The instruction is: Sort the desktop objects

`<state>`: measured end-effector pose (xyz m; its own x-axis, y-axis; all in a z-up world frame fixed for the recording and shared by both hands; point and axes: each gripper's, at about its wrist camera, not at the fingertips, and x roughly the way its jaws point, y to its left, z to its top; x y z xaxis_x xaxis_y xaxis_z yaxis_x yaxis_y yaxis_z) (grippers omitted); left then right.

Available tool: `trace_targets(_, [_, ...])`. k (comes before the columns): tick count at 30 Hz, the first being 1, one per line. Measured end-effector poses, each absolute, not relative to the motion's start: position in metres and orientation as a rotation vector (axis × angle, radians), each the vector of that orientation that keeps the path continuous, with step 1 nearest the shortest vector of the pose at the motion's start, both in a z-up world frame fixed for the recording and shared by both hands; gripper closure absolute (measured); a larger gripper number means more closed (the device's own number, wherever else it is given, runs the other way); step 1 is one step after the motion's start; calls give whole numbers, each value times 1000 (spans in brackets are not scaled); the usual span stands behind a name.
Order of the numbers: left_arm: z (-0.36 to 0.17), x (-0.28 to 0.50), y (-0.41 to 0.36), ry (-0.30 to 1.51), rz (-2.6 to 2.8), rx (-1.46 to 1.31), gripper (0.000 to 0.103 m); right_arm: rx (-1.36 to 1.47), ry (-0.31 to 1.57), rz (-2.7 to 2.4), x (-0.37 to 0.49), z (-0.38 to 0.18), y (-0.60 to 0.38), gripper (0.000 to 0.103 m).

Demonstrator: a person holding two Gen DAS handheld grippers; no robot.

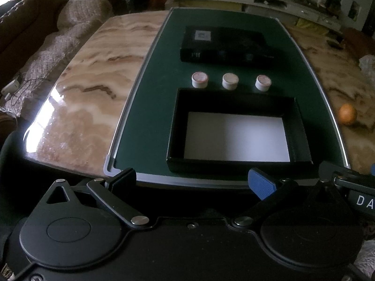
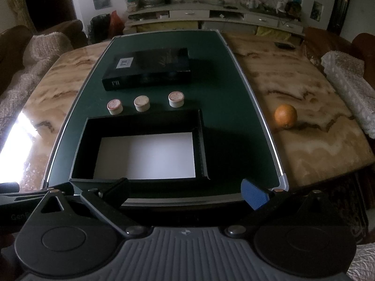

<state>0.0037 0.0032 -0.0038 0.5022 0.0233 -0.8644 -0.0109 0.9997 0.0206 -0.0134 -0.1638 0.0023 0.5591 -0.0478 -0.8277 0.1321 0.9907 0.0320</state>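
An open black box (image 1: pixel 173 126) (image 2: pixel 80 145) with a white bottom sits on the near part of a dark green mat (image 1: pixel 145 107) (image 2: pixel 234 126). Behind it stand three small white round caps in a row: left (image 1: pixel 199 79) (image 2: pixel 114 106), middle (image 1: pixel 230 81) (image 2: pixel 141 103), right (image 1: pixel 263 82) (image 2: pixel 176 99). A closed black box (image 1: pixel 225 44) (image 2: pixel 150 68) with a white label lies farther back. My left gripper (image 1: pixel 192 182) is open and empty at the mat's near edge. My right gripper (image 2: pixel 185 193) is open and empty there too.
The mat lies on a marble table (image 1: pixel 93 75) (image 2: pixel 304 121). An orange (image 1: pixel 348 114) (image 2: pixel 285 116) rests on the marble right of the mat. A remote (image 2: pixel 284 45) lies far right. Sofas with knitted covers (image 1: pixel 46 46) (image 2: pixel 346 89) flank the table.
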Motion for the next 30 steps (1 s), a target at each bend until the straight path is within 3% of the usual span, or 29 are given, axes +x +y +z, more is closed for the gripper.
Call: trace_targets(30, [-19, 18, 6, 1078, 30, 15, 0, 88, 966, -101, -3, -14, -160, 0])
